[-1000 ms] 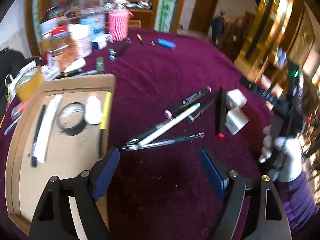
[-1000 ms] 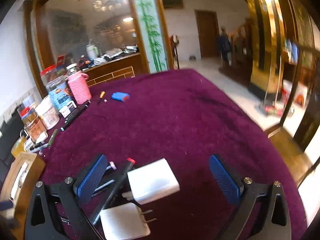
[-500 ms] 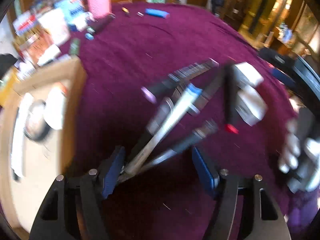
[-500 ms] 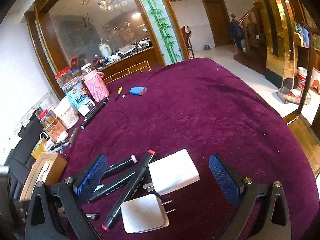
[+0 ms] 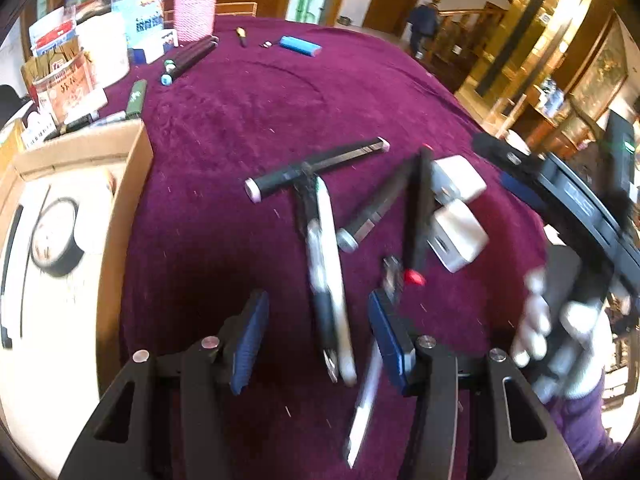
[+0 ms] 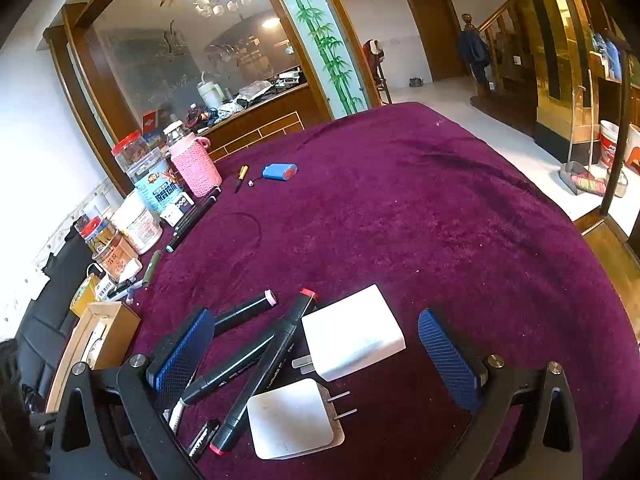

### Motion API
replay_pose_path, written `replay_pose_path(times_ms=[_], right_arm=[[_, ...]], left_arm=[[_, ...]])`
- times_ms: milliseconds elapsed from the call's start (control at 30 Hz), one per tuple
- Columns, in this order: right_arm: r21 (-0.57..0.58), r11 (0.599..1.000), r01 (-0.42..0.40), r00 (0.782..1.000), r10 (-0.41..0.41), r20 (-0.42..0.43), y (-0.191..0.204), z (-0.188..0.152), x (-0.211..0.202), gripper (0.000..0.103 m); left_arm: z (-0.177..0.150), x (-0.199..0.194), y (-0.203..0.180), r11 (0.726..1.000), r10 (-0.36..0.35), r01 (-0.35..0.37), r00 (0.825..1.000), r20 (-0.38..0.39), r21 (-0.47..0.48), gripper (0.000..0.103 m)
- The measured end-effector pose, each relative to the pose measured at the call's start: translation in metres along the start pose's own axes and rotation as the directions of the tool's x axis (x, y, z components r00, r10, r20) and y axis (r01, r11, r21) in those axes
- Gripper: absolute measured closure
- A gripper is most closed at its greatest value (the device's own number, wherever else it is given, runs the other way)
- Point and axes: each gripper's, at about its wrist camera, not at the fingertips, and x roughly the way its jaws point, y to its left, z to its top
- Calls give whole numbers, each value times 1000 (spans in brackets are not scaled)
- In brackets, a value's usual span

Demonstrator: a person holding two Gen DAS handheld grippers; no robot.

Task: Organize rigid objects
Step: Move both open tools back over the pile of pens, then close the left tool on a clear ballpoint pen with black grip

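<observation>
Blue-padded fingers of the left gripper (image 5: 318, 334) have just been closing around a white pen (image 5: 334, 280) at lower middle without touching it, the right gripper (image 6: 320, 356) gapes wide over two white chargers (image 6: 352, 338), purple worktop (image 6: 400, 208) beyond.

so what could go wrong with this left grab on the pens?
The left gripper has just been closing around two pens at once, a white pen and a dark pen; it may lift both or drop one. A third loose pen lies under its right finger and could get nudged.
</observation>
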Motion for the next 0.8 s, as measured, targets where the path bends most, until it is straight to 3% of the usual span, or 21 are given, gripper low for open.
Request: replay_pose_path(times_ms=[100, 167, 367, 500, 633, 733, 800], right_arm=[[-4, 1000, 5, 1000, -5, -6, 1, 0, 1, 0], [-4, 1000, 10, 1000, -10, -13, 0, 0, 3, 0], [12, 1000, 2, 999, -1, -37, -2, -1, 8, 0], [10, 1000, -10, 999, 10, -50, 0, -1, 9, 0], [10, 1000, -4, 999, 5, -49, -1, -2, 10, 0], [12, 1000, -2, 998, 3, -57, -1, -2, 12, 0], [10, 1000, 1, 998, 0, -60, -1, -2, 13, 0]], left_arm=[[12, 20, 6, 999, 37, -37, 999, 0, -9, 54], [14, 25, 11, 998, 61, -61, 998, 18, -12, 66], [16, 23, 29, 996, 7, -7, 1000, 7, -88, 82], [18, 27, 13, 995, 99, -99, 995, 13, -15, 83], [18, 35, -12, 976, 199, -202, 979, 40, 87, 68], [15, 37, -22, 956, 255, -265, 963, 87, 128, 63], [13, 37, -23, 937, 302, -317, 946, 119, 144, 49]])
